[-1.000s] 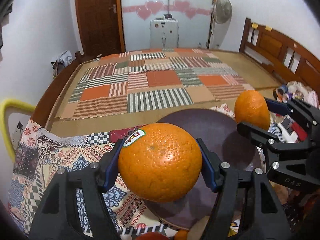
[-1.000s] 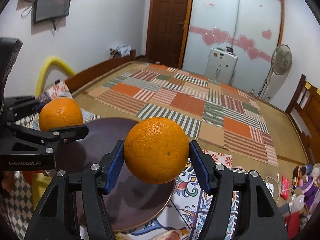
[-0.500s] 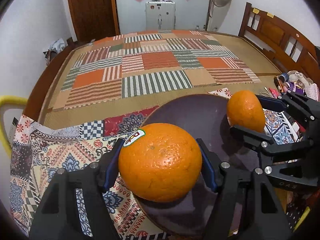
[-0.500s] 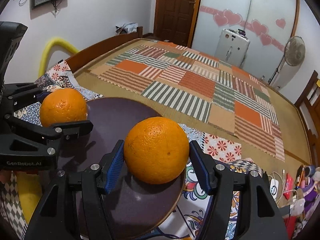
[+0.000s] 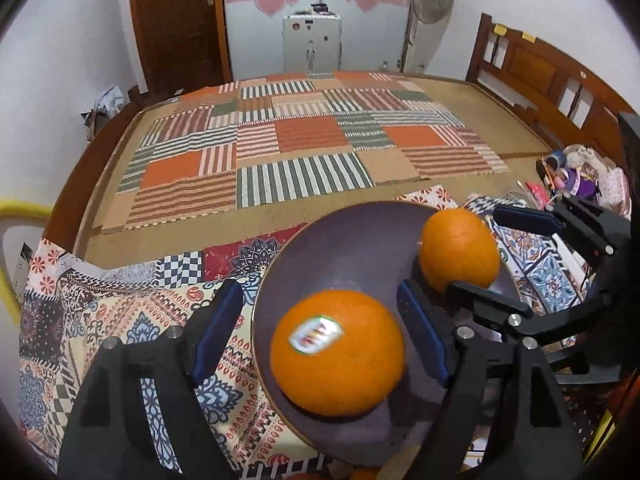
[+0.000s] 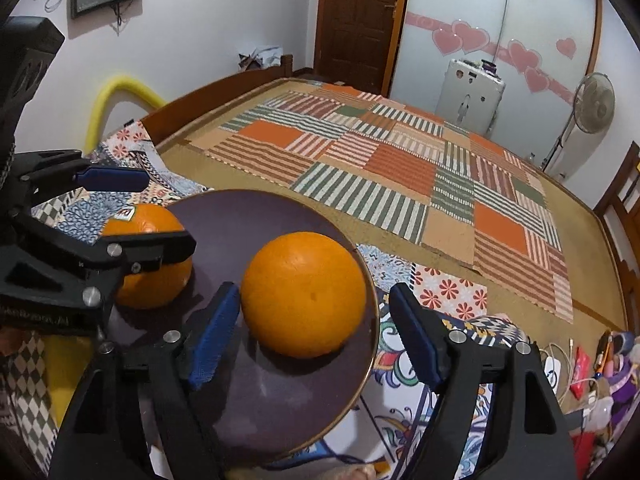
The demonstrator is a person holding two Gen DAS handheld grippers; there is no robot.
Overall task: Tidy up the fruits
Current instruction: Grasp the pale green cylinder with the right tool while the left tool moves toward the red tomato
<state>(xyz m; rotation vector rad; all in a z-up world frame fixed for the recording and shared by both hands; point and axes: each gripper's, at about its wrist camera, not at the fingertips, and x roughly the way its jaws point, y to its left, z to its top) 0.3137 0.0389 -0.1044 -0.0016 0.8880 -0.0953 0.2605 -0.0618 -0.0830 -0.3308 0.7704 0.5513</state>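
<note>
Orange fruit sits loose on the purple plate (image 5: 344,240) — two oranges, each between jaws that are opening. The left gripper (image 5: 320,332) has let go of the stickered orange (image 5: 336,354), whose blurred label suggests it may be rolling; the right gripper (image 6: 314,332) stands wide around the plain orange (image 6: 304,294), its left pad just beside the skin. A brushing pad on withdrawal could nudge either round, glossy, pebbled fruit off the shallow rim — the plain one lies near the edge.
</note>
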